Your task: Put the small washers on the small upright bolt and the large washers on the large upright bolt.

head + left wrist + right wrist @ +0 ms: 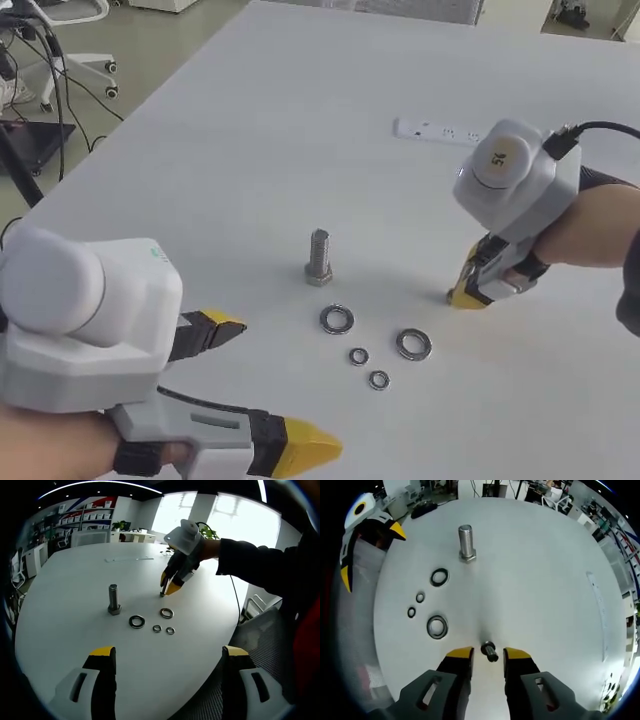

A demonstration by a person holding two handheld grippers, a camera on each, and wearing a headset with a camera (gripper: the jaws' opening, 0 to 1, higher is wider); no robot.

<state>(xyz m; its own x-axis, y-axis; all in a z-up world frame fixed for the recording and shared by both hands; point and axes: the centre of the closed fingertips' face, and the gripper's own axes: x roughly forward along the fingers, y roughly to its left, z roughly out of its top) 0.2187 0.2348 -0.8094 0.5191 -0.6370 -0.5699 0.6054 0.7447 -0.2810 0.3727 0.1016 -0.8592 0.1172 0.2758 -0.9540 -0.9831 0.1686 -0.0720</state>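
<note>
Zero of four threaded so far.
Large washers (337,319) and small washers (359,356) lie on the counter (250,150) beside the large bolt (319,258) (bare). The right hand-held gripper (488,656) straddles the small bolt (489,651), jaws narrowly apart; the left hand-held gripper (168,652) is wide.

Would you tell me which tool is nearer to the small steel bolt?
Right. The right tool has its jaws either side of the small steel bolt; the left tool hangs far off, beyond the steel washers.
</note>
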